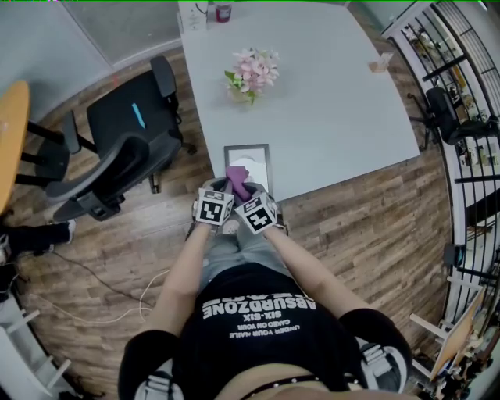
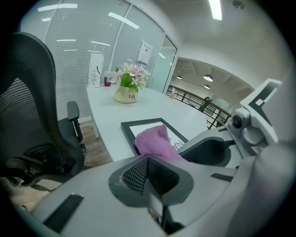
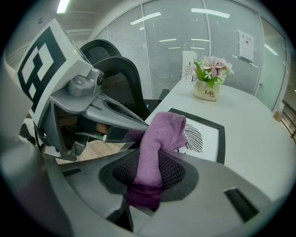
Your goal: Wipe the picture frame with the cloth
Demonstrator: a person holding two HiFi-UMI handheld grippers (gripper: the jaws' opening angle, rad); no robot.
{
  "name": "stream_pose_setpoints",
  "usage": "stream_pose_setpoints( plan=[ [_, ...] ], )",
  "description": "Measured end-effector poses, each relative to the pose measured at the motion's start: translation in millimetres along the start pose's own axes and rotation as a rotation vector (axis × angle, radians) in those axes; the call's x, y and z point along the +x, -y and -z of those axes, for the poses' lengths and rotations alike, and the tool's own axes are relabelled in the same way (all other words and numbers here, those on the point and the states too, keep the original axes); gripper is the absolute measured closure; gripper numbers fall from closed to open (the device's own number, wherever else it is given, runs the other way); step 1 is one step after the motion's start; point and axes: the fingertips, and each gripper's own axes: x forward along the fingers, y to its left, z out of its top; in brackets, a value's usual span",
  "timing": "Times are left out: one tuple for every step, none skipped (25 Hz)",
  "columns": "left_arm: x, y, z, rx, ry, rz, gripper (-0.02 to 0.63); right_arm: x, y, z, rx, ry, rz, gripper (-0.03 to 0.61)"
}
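Observation:
A black picture frame with a white print lies flat at the near edge of the white table. My right gripper is shut on a purple cloth, whose free end bunches up over the near edge of the frame. In the head view the cloth sits between both grippers at the frame's near edge. My left gripper is shut with nothing between its pads, close beside the right gripper on its left. From the left gripper view the cloth lies on the frame.
A pot of pink flowers stands mid-table beyond the frame. A black office chair is to the left of the table. A small bottle and a box sit at far edges. Shelving lines the right.

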Motion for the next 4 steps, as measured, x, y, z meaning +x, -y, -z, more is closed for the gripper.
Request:
stream_pose_setpoints(
  plan=[
    [-0.3,0.1,0.1,0.000,0.000,-0.001,0.600,-0.1,-0.2,0.3,0.000,0.000,0.000,0.448],
    [-0.6,0.3,0.2,0.000,0.000,-0.001,0.600,-0.2,-0.5,0.8,0.000,-0.001,0.000,0.448],
    [-0.9,0.4,0.4,0.001,0.000,-0.002,0.598,-0.4,-0.7,1.1,-0.001,-0.002,0.000,0.448],
    [-1.2,0.5,0.6,0.001,0.000,-0.003,0.598,-0.6,-1.0,1.4,-0.001,-0.003,0.000,0.448]
  ],
)
